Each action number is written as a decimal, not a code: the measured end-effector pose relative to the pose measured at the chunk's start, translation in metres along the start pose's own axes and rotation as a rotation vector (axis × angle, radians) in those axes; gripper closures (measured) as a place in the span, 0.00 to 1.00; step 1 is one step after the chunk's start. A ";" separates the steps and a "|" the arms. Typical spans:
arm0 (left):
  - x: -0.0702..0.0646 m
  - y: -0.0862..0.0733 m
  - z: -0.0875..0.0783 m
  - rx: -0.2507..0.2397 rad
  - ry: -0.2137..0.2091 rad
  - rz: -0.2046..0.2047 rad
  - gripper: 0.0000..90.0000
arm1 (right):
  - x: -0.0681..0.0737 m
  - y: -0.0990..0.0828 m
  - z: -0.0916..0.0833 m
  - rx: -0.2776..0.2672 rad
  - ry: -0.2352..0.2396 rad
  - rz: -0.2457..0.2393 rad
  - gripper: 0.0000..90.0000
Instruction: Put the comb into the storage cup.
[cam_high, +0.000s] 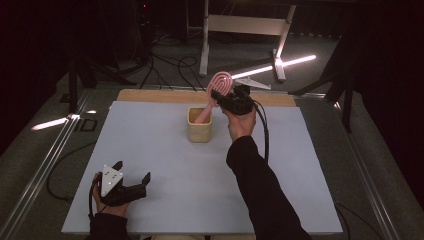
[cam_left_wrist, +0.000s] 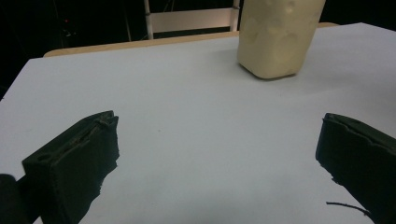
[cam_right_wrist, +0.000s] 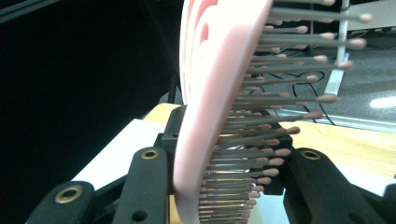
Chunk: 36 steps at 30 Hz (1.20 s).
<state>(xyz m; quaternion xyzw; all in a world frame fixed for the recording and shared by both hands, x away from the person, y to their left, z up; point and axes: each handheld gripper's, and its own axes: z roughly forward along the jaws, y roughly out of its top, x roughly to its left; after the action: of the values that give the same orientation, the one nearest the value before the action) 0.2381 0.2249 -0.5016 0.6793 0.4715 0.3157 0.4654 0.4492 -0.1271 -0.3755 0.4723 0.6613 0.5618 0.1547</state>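
Hairbrush (cam_high: 216, 92) handle stands tilted inside cream cup (cam_high: 199, 130).

**Hidden and cropped parts**

Brush (cam_right_wrist: 210, 116): handle end sits inside the cup (cam_high: 199, 131), out of sight in the high view. In the right gripper view its head runs off the top edge and its lower end drops below the frame; near bristles blurred. Cup top cut by the upper edge in the left gripper view. Right gripper (cam_high: 220, 96) fingertips hidden behind the brush head.
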 end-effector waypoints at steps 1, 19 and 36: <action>0.000 0.000 0.000 0.000 0.000 0.000 0.00 | 0.000 0.000 0.000 0.000 -0.002 0.002 0.70; 0.000 0.000 0.000 -0.003 -0.003 -0.002 0.00 | 0.003 -0.008 0.009 0.009 -0.008 0.000 0.70; -0.001 0.000 0.000 -0.002 -0.003 0.002 0.00 | 0.002 -0.024 0.018 0.027 -0.002 0.024 0.70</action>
<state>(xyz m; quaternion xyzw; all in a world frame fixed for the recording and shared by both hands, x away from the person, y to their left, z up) 0.2381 0.2241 -0.5016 0.6797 0.4697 0.3159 0.4664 0.4510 -0.1133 -0.4018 0.4829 0.6629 0.5542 0.1425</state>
